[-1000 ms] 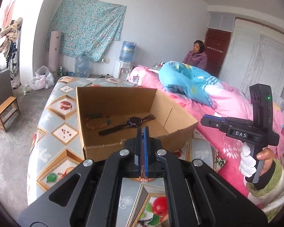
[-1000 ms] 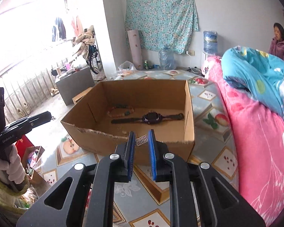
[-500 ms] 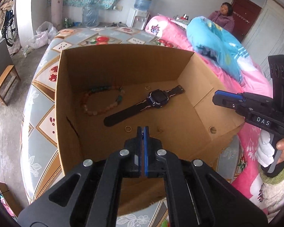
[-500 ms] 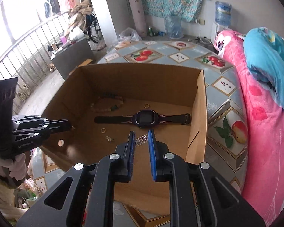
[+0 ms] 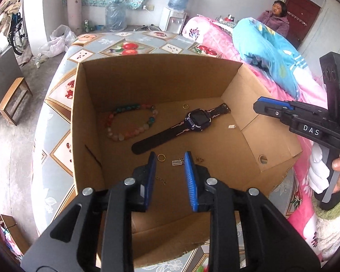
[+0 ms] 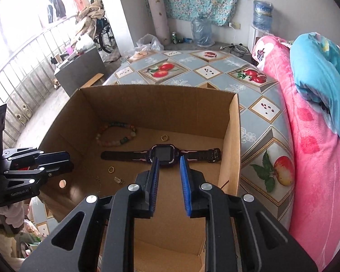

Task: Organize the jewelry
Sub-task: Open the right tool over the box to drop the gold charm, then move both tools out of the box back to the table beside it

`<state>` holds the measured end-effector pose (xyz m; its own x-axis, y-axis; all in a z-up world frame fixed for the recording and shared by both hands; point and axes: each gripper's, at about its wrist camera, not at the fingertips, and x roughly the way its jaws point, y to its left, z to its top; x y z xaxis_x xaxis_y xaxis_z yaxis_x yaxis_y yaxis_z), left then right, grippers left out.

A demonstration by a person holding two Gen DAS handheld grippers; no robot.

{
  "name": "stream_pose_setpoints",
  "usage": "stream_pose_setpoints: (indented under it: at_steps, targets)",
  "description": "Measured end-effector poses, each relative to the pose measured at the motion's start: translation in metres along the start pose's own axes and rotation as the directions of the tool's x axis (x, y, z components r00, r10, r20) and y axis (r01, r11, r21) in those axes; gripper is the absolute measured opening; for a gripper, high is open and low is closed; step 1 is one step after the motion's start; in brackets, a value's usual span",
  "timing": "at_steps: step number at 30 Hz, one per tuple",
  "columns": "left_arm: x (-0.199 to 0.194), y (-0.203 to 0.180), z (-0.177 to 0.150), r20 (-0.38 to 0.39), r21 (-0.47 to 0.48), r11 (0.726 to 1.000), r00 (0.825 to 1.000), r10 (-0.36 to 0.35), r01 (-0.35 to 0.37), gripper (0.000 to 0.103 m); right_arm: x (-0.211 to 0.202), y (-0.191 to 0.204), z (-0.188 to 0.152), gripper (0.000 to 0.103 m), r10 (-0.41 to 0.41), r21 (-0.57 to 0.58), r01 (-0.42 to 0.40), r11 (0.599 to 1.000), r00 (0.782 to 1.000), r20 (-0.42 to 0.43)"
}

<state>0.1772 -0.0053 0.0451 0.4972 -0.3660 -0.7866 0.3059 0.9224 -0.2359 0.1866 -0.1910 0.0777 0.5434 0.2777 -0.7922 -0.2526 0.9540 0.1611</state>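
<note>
With both the left gripper [image 5: 170, 158] and right gripper [image 6: 169, 162] held apart and empty, the tiny charm [image 5: 178, 162] at 12 o'clock could be missed or pushed along the cardboard box [image 5: 161, 77] floor.

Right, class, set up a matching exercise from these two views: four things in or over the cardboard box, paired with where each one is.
Things:
1. bead bracelet
2. watch
3. left hand-held gripper
4. round hole

Places:
A. in a side flap of the box
B. open above small charms near the box's front
C. by the back left corner of the floor
D. lying flat across the middle of the floor

Pairs: 1-C, 2-D, 3-B, 4-A
</note>
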Motion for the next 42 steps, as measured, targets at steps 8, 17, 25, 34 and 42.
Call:
stream_pose_setpoints:
  at_steps: [8, 17, 25, 34, 42]
  targets:
    - [-0.07, -0.016, -0.036, 0.176, 0.068, 0.998, 0.984, -0.029, 0.017, 0.025, -0.086, -0.003, -0.037, 0.019, 0.034, 0.03, -0.04, 0.999, 0.985, 0.168]
    - [-0.062, -0.052, -0.115, 0.092, 0.151, 0.978, 0.983, -0.158, 0.144, 0.026, -0.109, -0.014, -0.127, 0.019, 0.059, 0.172, -0.095, 0.98, 0.978, 0.201]
    - [0.021, -0.075, -0.12, 0.022, 0.175, 0.974, 0.989, -0.148, 0.142, 0.026, -0.052, -0.022, -0.172, 0.019, 0.109, 0.326, -0.131, 0.936, 0.99, 0.085]
    - [0.036, -0.066, -0.14, 0.001, 0.168, 0.984, 0.998, -0.059, 0.058, 0.026, -0.033, -0.013, -0.174, 0.019, 0.051, 0.249, -0.065, 0.966, 0.997, 0.059]
    - [0.022, -0.049, -0.152, 0.016, 0.1, 0.995, 1.0, 0.001, -0.002, 0.026, 0.003, 0.017, -0.16, 0.019, -0.046, 0.067, 0.043, 0.997, 0.998, 0.033]
